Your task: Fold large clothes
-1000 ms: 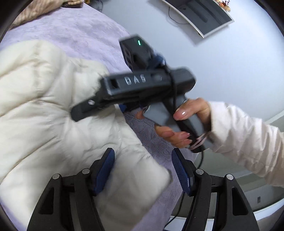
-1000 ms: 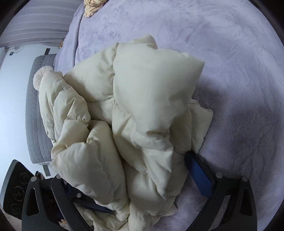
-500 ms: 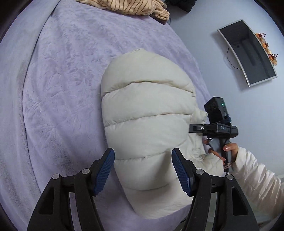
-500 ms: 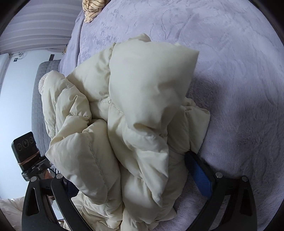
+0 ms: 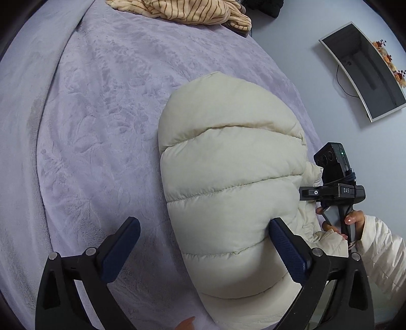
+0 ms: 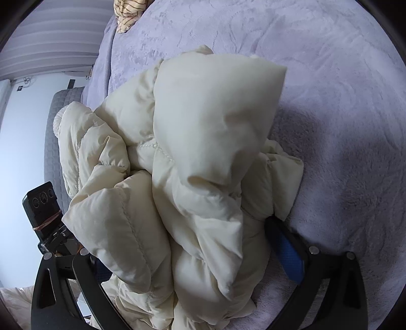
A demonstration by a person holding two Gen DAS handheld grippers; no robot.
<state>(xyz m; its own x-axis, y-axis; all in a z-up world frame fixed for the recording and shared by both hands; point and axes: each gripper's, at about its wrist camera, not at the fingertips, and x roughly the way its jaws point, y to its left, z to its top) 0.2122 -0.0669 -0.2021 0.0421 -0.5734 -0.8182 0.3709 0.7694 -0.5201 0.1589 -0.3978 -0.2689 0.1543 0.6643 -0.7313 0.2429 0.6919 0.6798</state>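
A cream puffer jacket lies bunched on the lilac bed cover. My left gripper is open, its jaws wide apart over the jacket's near end, the right finger against the fabric. In the right wrist view the jacket is a crumpled heap. My right gripper is open around the heap; its left finger is hidden under the fabric. The right gripper's body shows at the jacket's right side in the left wrist view.
A tan striped garment lies at the far edge of the bed. A monitor hangs on the pale wall to the right. A grey quilted bed side shows left in the right wrist view.
The left gripper swung from close beside the right gripper to a view over the whole jacket, then opened wider. The right gripper stayed around the heap.
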